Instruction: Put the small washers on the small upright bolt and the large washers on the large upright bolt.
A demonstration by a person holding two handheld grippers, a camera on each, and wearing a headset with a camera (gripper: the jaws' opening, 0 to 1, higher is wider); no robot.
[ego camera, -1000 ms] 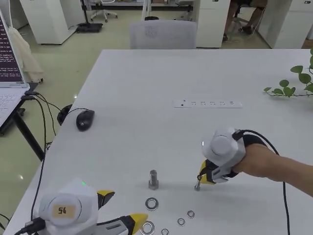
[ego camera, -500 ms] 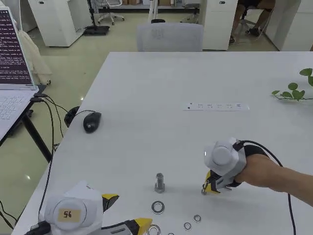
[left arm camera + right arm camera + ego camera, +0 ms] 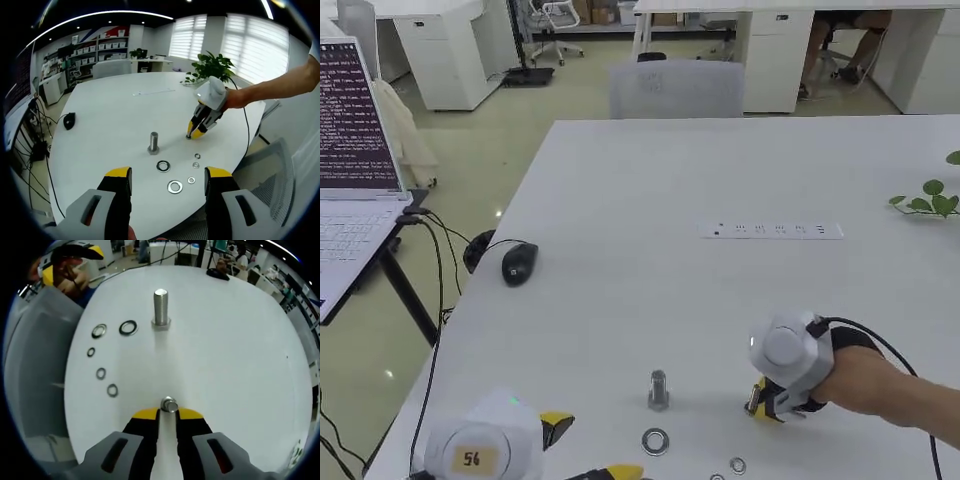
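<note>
The large upright bolt [image 3: 658, 390] [image 3: 153, 142] [image 3: 161, 307] stands on the white table. My right gripper [image 3: 758, 403] [image 3: 192, 135] [image 3: 168, 411] is shut on the small bolt [image 3: 168, 404], which stands upright on the table to the right of the large one. Two large washers [image 3: 128, 327] [image 3: 99, 331] lie flat near the large bolt; one large washer [image 3: 655, 441] lies just in front of it. Three small washers [image 3: 91, 352] [image 3: 101, 373] [image 3: 112, 390] lie in a loose line beside them. My left gripper [image 3: 585, 448] [image 3: 168, 177] hovers open at the near edge, with nothing between its fingers.
A black mouse [image 3: 519, 263] and its cable lie near the table's left edge. A white power strip [image 3: 772, 230] lies further back, and plant leaves [image 3: 928, 198] reach in at the right. A laptop [image 3: 350, 150] sits on a side desk to the left.
The head camera has tilted up, so everything sits lower in the picture. My right gripper stays at the small bolt and my left gripper stays at the near edge.
</note>
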